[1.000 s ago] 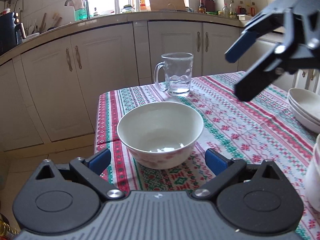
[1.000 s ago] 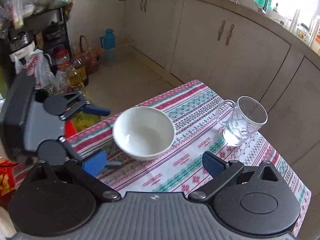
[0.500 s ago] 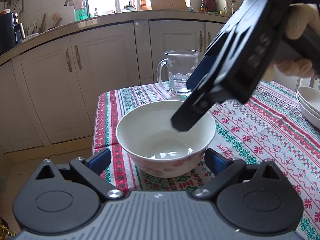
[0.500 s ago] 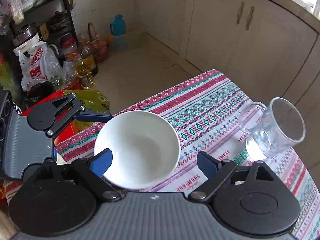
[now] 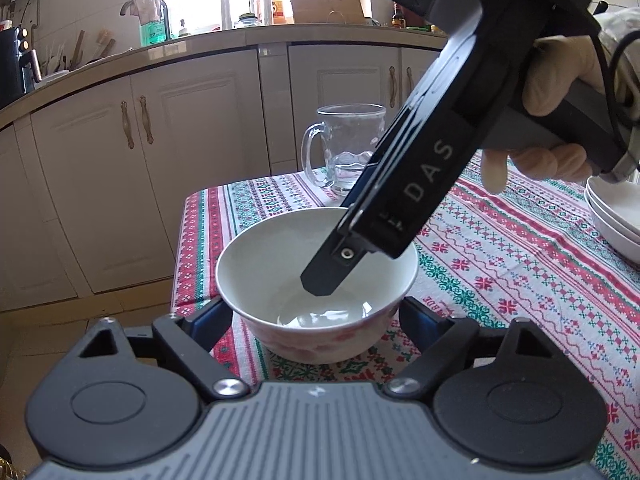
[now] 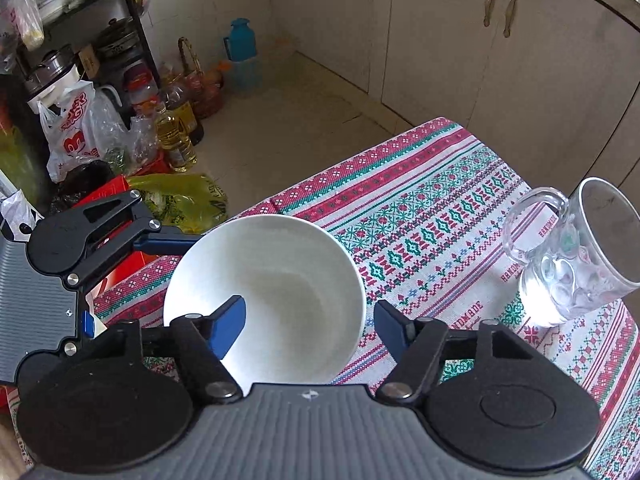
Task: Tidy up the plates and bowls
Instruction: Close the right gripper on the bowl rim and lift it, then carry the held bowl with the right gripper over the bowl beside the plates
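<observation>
Two claws are set at one bowl (image 6: 280,280): right claw (image 6: 308,326) closing astride its rim, nothing pinched yet; left claw (image 5: 316,320) spread, flanking it.

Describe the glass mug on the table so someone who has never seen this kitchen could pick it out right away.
Find the table with the red and green patterned cloth, then the white bowl near its corner. Just beyond the bowl, toward the cream cabinets, stands the glass mug. It is the only see-through thing there, with a side handle and dimpled walls.
</observation>
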The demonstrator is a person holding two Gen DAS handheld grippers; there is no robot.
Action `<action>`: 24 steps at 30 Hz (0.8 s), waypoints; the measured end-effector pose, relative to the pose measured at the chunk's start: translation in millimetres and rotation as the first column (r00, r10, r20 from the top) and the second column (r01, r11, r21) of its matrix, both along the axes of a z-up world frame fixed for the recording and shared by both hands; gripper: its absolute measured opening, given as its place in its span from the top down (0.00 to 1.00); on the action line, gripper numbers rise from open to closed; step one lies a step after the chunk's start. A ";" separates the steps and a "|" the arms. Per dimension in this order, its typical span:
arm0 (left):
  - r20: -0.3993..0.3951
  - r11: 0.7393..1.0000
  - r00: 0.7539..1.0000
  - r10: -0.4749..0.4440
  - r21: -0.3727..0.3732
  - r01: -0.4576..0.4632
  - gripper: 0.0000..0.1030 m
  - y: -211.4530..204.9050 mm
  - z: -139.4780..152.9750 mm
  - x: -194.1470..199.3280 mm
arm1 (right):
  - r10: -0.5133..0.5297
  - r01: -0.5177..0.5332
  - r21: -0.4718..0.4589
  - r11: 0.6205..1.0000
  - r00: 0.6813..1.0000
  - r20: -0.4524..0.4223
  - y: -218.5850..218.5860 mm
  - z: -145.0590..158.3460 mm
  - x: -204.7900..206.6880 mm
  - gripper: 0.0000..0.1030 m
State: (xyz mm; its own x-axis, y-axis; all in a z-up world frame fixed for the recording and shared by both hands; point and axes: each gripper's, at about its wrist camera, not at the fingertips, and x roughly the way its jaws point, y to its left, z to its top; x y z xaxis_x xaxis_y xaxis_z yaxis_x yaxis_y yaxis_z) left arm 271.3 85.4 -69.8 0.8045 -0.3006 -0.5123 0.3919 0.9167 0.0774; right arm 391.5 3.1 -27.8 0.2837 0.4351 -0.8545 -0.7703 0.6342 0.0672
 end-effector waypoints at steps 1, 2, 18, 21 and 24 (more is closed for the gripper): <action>-0.001 1.000 1.000 0.000 -0.001 0.000 0.13 0.3 -0.1 -0.2 | 0.000 0.000 0.003 1.000 1.000 0.000 0.1 -0.1 0.1 0.30; -0.001 1.000 1.000 0.000 -0.002 0.000 0.13 0.7 0.0 -0.4 | 0.000 0.000 0.008 1.000 1.000 -0.001 0.1 0.3 -0.4 0.31; -0.037 1.000 0.999 -0.003 -0.009 0.002 0.13 2.6 10.5 -7.3 | -0.001 0.001 0.028 1.000 1.000 -0.001 0.7 8.3 -11.5 0.33; -0.038 1.000 0.999 -0.009 -0.008 0.008 0.13 1.9 18.4 -14.3 | 0.001 -0.001 0.035 0.999 1.000 0.004 -2.2 14.6 -19.3 0.33; -0.039 1.000 0.999 -0.017 -0.001 0.017 0.13 -0.4 28.1 -22.4 | -0.001 0.000 0.048 0.999 1.000 0.010 -6.6 22.7 -29.0 0.33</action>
